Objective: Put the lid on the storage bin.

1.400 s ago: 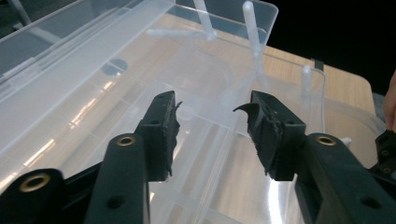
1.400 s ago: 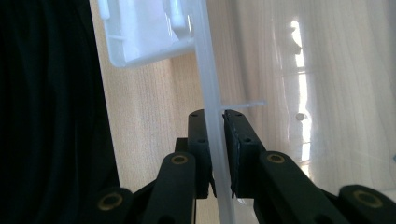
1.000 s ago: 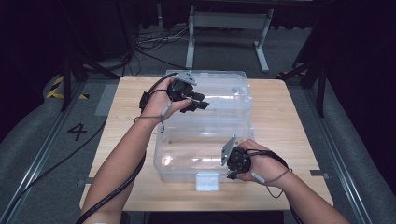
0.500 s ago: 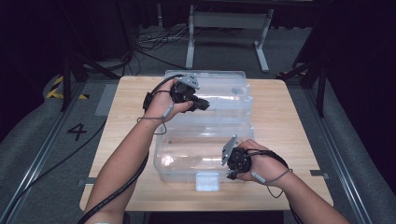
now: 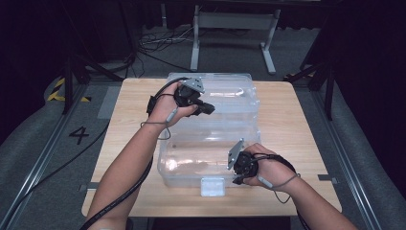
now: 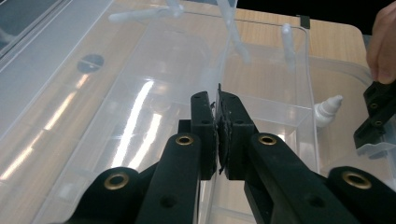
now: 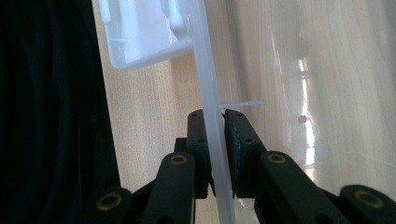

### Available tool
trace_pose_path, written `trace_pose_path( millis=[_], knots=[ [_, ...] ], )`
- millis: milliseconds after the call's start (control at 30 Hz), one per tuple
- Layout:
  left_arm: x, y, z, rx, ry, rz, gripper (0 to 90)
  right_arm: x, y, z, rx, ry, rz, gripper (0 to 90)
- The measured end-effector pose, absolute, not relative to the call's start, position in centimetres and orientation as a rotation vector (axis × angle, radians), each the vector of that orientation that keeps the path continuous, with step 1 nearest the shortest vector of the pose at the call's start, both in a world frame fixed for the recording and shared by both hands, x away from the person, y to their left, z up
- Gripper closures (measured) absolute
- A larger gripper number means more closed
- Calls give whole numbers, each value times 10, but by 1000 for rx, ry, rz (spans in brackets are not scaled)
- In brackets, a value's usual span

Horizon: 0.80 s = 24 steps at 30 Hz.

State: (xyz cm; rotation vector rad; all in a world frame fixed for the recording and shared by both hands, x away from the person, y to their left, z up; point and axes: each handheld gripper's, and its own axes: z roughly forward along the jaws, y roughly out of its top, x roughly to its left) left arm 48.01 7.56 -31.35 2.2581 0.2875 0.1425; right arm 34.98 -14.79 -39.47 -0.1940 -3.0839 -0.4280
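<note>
A clear plastic storage box (image 5: 206,155) lies on the wooden table (image 5: 297,129), near the front edge and about midway across. It is see-through, with rounded corners and a white latch (image 5: 212,186) on its front rim. Behind it, towards the table's far edge, a second clear plastic piece (image 5: 225,96) of like shape and size touches it; whether this is its lid cannot be told.
</note>
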Motion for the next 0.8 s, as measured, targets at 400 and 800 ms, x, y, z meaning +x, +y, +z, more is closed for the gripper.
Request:
trace_pose_path(
  millis=[400,800],
  knots=[
    [461,79,-309,2256,270,145,860,349,-147,-395,-195,-3090,-417,813],
    [444,81,-307,2256,238,149,867,349,-148,-395,-192,-3093,-420,814]
  ],
)
